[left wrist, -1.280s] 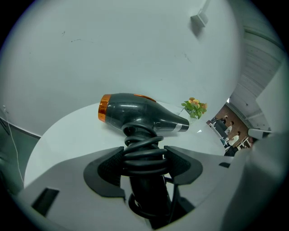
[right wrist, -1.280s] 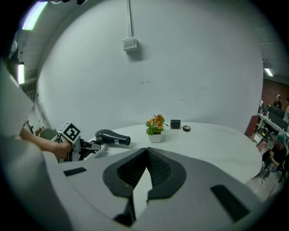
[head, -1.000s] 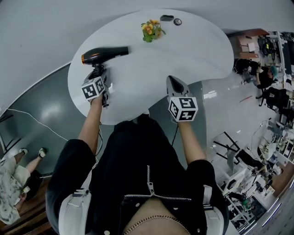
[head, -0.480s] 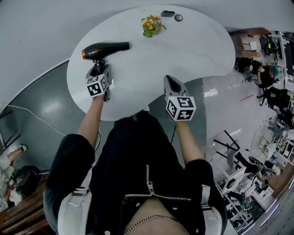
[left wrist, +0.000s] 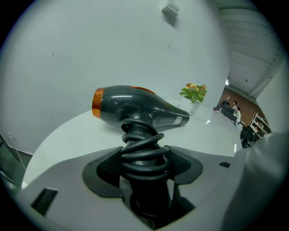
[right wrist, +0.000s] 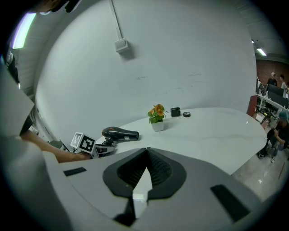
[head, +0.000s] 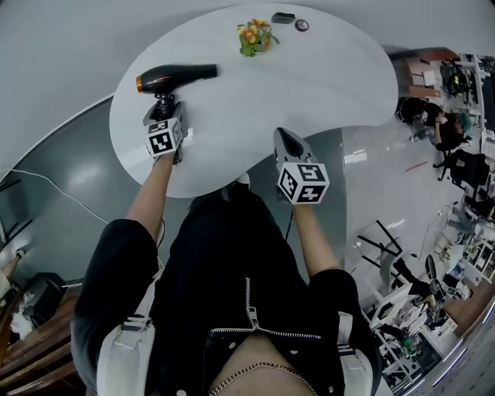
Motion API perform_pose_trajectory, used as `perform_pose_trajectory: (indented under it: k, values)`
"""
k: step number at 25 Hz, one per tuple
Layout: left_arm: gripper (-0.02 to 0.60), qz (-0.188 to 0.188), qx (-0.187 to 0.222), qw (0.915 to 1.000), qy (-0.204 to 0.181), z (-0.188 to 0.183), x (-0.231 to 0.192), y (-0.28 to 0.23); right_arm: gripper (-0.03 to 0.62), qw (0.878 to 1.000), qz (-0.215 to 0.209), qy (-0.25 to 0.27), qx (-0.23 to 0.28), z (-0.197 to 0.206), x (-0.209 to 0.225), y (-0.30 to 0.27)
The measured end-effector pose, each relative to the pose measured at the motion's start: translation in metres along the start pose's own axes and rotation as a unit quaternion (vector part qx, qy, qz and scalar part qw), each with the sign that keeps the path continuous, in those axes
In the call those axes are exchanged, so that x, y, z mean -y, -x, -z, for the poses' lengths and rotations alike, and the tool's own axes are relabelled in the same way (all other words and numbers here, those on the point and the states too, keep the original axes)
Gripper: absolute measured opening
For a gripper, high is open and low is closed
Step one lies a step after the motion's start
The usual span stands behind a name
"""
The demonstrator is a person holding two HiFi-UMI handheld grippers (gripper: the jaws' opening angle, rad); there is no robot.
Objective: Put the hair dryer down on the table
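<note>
1. The hair dryer (head: 176,76) is seen held over the left part of the white table (head: 309,85). Its barrel lies level, with the orange rear end to the left and the nozzle pointed right, toward the potted flowers (head: 254,35).
2. The left gripper (head: 164,108) is clamped on the dryer's handle. In the left gripper view, the handle and the coiled cord (left wrist: 142,149) wound round it are pinched between the two dark pads, and the barrel is carried crosswise beyond them.
3. The right gripper (head: 288,139) is kept near the table's front edge, well apart from the dryer. Its jaws are pressed together on nothing, as is shown plainly in the right gripper view.
4. The step in hand is judged to be the lowering itself. The dryer is already over the table, but it cannot be told from these views whether its body is resting on the surface or is just above it.
5. The next move is judged to call for the dryer to be settled on its side on the bare tabletop. The left jaws would be parted only once the weight is borne by the table, then drawn back along the handle so that the cord is not snagged.
6. A small dark box (head: 281,18) and a round object (head: 301,25) are seen at the table's far edge, clear of the work.
</note>
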State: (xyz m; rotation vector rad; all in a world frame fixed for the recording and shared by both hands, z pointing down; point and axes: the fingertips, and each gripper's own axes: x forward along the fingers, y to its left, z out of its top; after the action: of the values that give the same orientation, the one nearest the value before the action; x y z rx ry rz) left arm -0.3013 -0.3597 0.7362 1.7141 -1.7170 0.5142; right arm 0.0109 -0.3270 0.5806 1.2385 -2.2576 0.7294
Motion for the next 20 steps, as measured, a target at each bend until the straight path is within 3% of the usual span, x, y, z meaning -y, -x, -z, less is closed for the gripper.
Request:
perform_pose_trajectory:
  k: [8, 13, 17, 20]
  values:
    - [0.287, -0.017, 0.001, 0.9998, -0.012, 0.001, 0.000, -0.005, 0.005, 1.000, -0.029, -0.001, -0.010, 0.018, -0.003, -0.001]
    - [0.287, -0.006, -0.016, 0.9998, -0.012, 0.003, 0.002, -0.004, 0.005, 0.999, -0.047, 0.012, -0.006, 0.018, -0.010, 0.007]
    - [0.287, 0.025, -0.040, 0.9980, 0.043, 0.002, 0.000, 0.004, 0.005, 0.998, -0.055, 0.016, 0.005, 0.010, -0.006, 0.014]
    - [0.287, 0.020, -0.043, 0.9970, 0.061, 0.006, -0.001, 0.018, 0.005, 0.998, -0.059, 0.009, 0.011, 0.010, -0.003, 0.021]
